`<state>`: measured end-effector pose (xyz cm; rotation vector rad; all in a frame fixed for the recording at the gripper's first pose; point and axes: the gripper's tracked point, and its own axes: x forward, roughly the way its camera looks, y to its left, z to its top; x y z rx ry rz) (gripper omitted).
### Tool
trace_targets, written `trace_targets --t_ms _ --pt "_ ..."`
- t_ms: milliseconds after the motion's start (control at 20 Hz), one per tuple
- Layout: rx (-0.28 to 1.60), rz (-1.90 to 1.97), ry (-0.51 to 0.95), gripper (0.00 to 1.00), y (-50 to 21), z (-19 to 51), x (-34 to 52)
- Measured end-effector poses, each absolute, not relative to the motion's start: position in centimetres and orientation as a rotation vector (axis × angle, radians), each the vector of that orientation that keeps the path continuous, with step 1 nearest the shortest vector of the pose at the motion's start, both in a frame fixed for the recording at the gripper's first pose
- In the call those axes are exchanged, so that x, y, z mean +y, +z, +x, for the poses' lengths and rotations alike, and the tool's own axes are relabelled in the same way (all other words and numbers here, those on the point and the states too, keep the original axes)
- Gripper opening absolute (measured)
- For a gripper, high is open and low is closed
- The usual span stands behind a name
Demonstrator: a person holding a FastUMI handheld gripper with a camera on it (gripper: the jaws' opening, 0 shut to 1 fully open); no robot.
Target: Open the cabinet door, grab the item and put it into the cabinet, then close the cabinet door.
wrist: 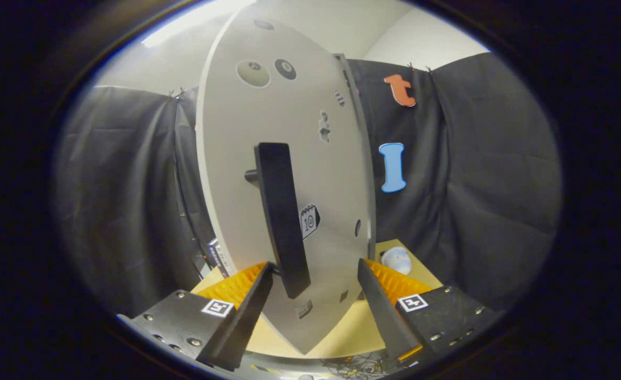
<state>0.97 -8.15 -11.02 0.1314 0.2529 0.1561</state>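
Note:
A pale grey cabinet door [299,121] stands close in front of me, tilted, with a long black bar handle [281,211] fixed upright on it. My gripper [315,265] is open. The handle's lower end sits between the fingers, close against the left finger and well apart from the right one. Beyond the right finger, a small white rounded item [397,259] lies on the light wooden tabletop [342,332], past the door's edge. The cabinet's inside is hidden behind the door.
A small dark box [217,257] stands at the door's left lower edge. Black cloth walls [474,174] close the booth on both sides. Loose cables [357,364] lie below the table's front edge.

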Motion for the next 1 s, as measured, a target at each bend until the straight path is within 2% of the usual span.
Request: trace_targets --t_ms 500,850,1000 --pt "0.225 0.115 0.346 1.00 -11.8 8.9 1.7" --pt "0.194 -0.002 0.382 1.00 -12.1 12.9 7.1" --pt "0.181 -0.004 0.320 1.00 -12.8 14.1 7.2"
